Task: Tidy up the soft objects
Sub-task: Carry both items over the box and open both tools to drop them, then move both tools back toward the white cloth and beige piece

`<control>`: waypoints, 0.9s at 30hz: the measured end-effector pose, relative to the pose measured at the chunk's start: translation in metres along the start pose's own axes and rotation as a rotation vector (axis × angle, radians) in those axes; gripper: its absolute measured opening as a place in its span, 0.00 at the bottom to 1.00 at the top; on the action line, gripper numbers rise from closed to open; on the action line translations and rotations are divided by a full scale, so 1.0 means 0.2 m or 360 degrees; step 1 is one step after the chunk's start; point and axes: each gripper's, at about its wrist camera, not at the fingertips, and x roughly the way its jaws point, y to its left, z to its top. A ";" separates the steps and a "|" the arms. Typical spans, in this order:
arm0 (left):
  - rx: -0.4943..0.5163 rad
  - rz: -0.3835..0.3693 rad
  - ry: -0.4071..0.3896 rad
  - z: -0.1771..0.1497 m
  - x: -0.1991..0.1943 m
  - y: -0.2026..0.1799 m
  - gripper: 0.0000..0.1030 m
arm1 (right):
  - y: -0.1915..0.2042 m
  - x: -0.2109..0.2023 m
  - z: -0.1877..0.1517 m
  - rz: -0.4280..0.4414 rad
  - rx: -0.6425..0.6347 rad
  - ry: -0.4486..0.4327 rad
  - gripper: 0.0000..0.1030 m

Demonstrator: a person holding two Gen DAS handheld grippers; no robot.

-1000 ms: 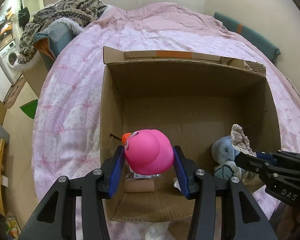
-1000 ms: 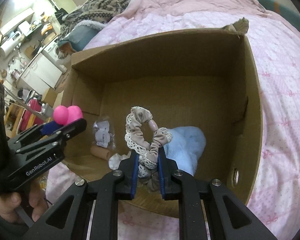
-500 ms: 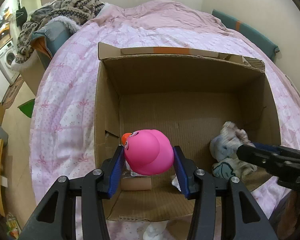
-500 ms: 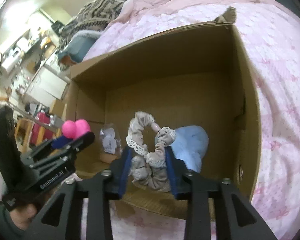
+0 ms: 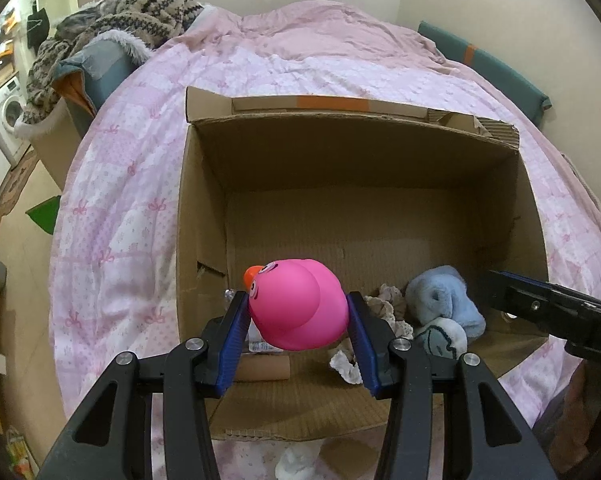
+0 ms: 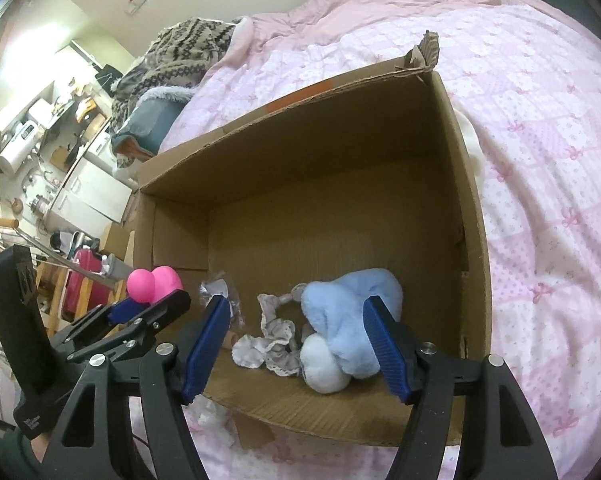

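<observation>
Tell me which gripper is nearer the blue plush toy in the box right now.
Right. The right gripper hangs open just above the blue plush toy, its jaws having just opened. The left gripper, shut on the pink duck, sits off to the plush's left.

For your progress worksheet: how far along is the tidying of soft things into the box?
Done: the scrunchie and blue plush lie in the box; the right gripper has just opened, empty. In hand: the left gripper grips the pink duck. Left: dropping it in.
</observation>
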 end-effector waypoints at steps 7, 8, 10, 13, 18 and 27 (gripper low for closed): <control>-0.0007 -0.0022 0.0008 0.00 -0.01 0.01 0.61 | 0.00 0.00 0.00 -0.0013 0.0005 0.0000 0.71; -0.0006 -0.0025 0.0010 0.00 -0.01 0.01 0.61 | 0.00 0.00 0.01 -0.0012 0.0007 0.0002 0.71; -0.0011 -0.0023 0.0001 0.00 -0.01 0.01 0.61 | 0.00 0.00 0.01 -0.0015 0.0004 0.0000 0.71; -0.0018 -0.0006 -0.0009 0.00 -0.02 0.02 0.62 | 0.00 0.00 0.01 -0.0011 0.0004 0.0000 0.71; -0.0039 0.0001 -0.0019 0.00 -0.05 0.03 0.62 | 0.00 0.00 0.01 -0.0018 -0.0010 -0.0002 0.71; -0.0037 0.0036 -0.0102 -0.02 -0.19 0.06 0.62 | 0.01 -0.04 -0.02 -0.0045 -0.0014 -0.0036 0.71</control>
